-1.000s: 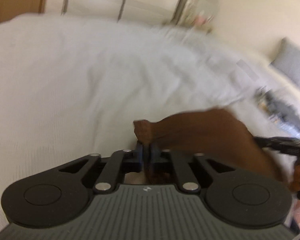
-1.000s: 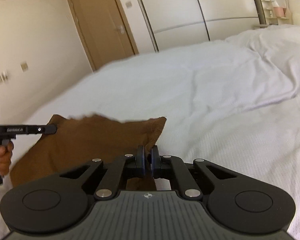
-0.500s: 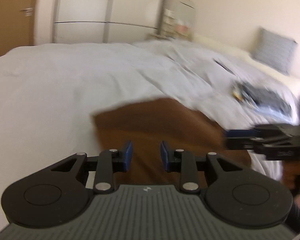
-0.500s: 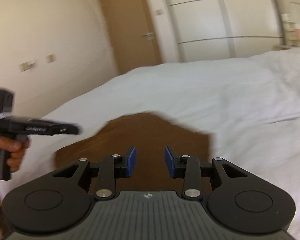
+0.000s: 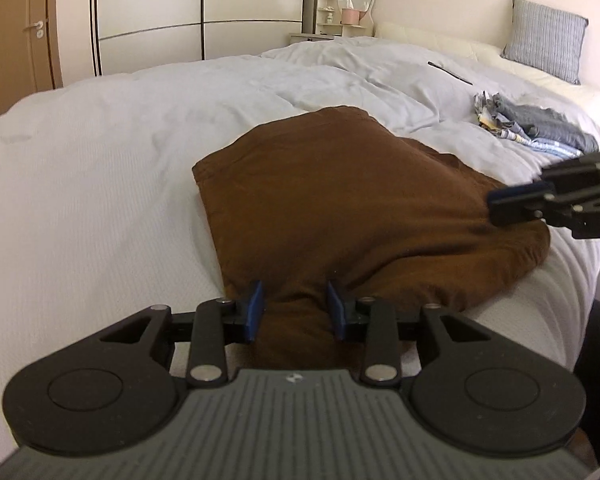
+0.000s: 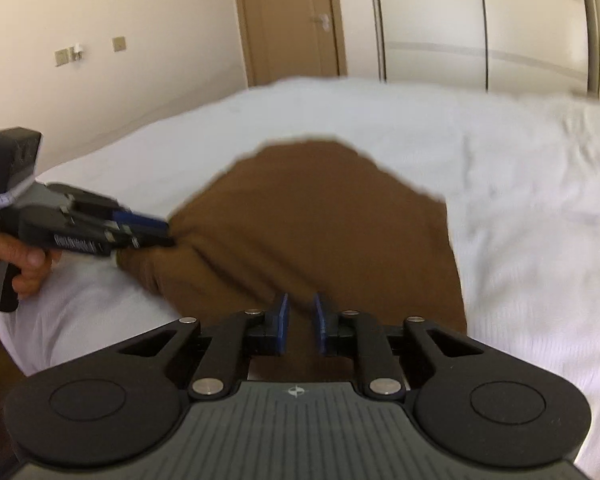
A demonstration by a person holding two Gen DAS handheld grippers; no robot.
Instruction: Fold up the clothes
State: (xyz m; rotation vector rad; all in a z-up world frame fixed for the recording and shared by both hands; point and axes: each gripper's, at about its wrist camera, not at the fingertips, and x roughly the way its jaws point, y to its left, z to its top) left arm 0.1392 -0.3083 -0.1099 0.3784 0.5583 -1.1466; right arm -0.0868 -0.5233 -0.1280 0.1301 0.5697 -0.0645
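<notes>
One brown garment point(image 5: 340, 208) lies folded on the white bed point(image 5: 80, 200), soft and light. Left gripper point(image 5: 296, 310) jaws are opening, right gripper point(image 6: 300, 322) jaws closing, both unclenched over its near edge. Hold the corners, I think.

The brown garment point(image 5: 340, 200) is a matt woven cloth, soft-looking, with loose rumples near its near edge. It lies on a bed point(image 5: 100, 168) covered in white cloth with a fine waffle-like texture, no shine at all. The left hand-held gripper point(image 5: 296, 308) is matt black plastic with a ribbed grey plastic body, shiny round metal pins at the joints and smooth blue pads point(image 5: 255, 307). The right hand-held gripper point(image 6: 300, 320) has the same finish. Far right, a pillow point(image 5: 544, 38) in striped grey cloth. Far left, a door point(image 5: 16, 40) of smooth brown wood.
</notes>
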